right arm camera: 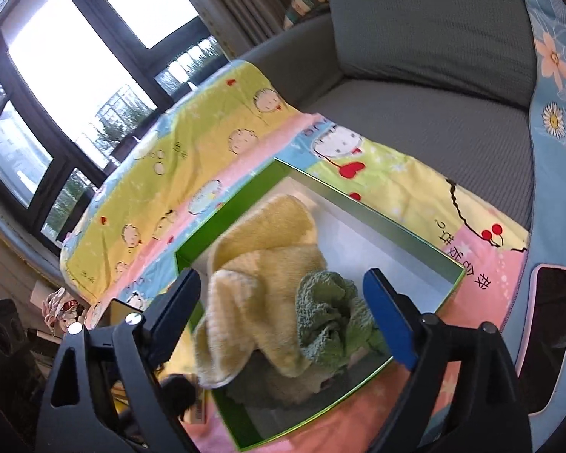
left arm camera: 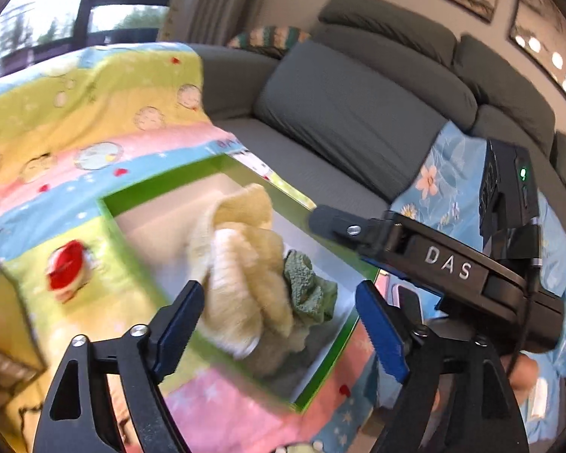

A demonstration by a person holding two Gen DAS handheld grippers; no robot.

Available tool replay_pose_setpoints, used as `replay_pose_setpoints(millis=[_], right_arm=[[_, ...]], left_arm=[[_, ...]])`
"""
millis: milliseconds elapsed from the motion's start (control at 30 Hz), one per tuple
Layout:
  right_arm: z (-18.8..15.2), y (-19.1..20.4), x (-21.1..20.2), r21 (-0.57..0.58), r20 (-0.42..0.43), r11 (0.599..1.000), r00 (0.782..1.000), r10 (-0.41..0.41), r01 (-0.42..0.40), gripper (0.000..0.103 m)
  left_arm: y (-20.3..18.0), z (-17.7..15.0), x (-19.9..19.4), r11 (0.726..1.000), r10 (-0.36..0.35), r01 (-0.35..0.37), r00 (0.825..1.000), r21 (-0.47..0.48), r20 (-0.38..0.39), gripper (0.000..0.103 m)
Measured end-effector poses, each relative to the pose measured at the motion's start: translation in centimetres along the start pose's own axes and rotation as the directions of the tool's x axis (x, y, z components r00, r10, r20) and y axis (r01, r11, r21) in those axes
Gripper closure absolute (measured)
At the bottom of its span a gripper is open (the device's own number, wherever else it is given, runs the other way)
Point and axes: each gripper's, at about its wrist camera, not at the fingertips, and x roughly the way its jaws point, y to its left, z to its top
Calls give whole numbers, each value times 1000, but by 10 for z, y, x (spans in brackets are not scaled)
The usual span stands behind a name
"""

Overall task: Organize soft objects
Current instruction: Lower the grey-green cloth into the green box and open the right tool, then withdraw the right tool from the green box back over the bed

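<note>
Yellow towel [right arm camera: 268, 275]: crumpled in the green box [right arm camera: 192, 255], frame centre.
Green cloth [right arm camera: 332, 317]: touching the towel's right side.
Left gripper [left arm camera: 279, 324]: wide, holding nothing.
Right gripper [right arm camera: 283, 313]: wide, holding nothing.
Blanket [right arm camera: 139, 173]: under the box.

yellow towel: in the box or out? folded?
In. The yellow towel lies inside the green box, crumpled rather than folded, beside a green cloth. Neither gripper touches it.
</note>
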Motion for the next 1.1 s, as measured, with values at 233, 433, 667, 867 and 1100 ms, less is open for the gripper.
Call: replay_pose_setpoints(millis=[233,433,667,867,1100], right_arm=[[-13,29,-23,-68,40,996,997,60,-57,4],[-30,64,-26,-149,17,981,992,128,-124,2],[-57,118,-16,-269,-78,940,977,196,-210,2],[-89,171,0,-356,-195,887,952,238,-295,2],[-141,234,27,-438,-326,811,909,258,-387,19]], left_arm=[[45,-24,-84,975,167,-151,982,-162,89,18],[78,-65,-157,904,337,-276,929,-325,149,15],[105,-121,-221,785,520,-400,841,-472,151,14],[144,-174,-235,674,595,-471,803,-569,41,14],[174,-204,-251,601,601,-463,799,-652,-14,14]])
